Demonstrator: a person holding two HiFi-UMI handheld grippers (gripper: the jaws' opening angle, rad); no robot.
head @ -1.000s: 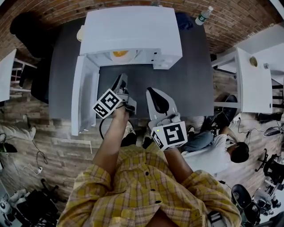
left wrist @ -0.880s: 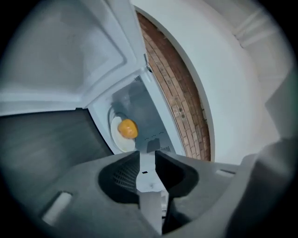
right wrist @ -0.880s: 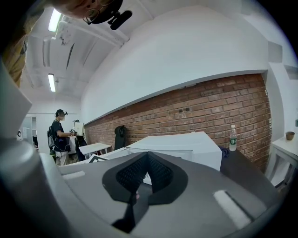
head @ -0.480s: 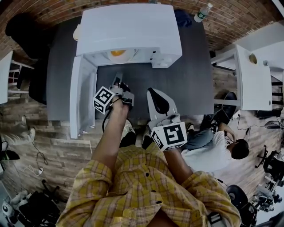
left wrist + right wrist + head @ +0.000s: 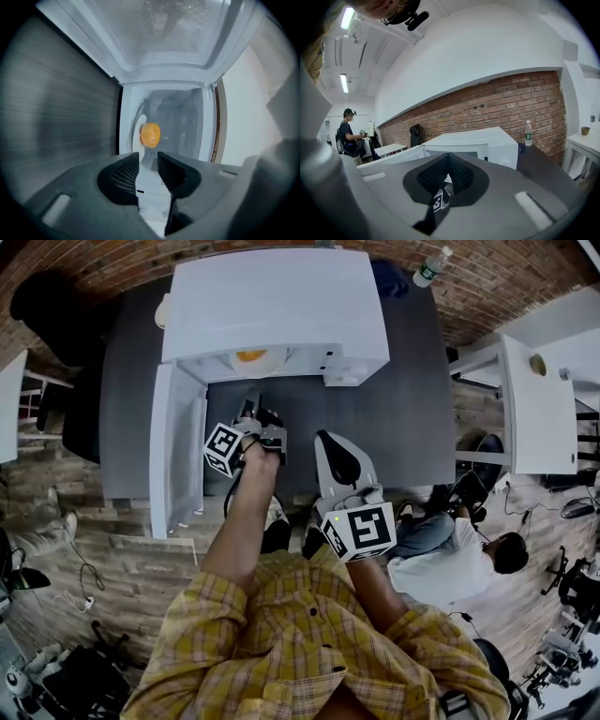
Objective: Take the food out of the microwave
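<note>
Food [image 5: 150, 135]: round, orange, on white plate [image 5: 139, 123] in microwave [image 5: 277, 306], twelve o'clock.
My left claw [image 5: 148, 157]: opening, empty.
My right claw [image 5: 449, 158]: pressed together, empty.

Yellow plaid shirt [image 5: 309, 634], dark buttons [image 5: 322, 641]

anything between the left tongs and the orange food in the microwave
Nothing visible. The microwave door is swung open, and the orange food sits straight ahead of the left tongs, whose jaws are opening, empty.
</note>
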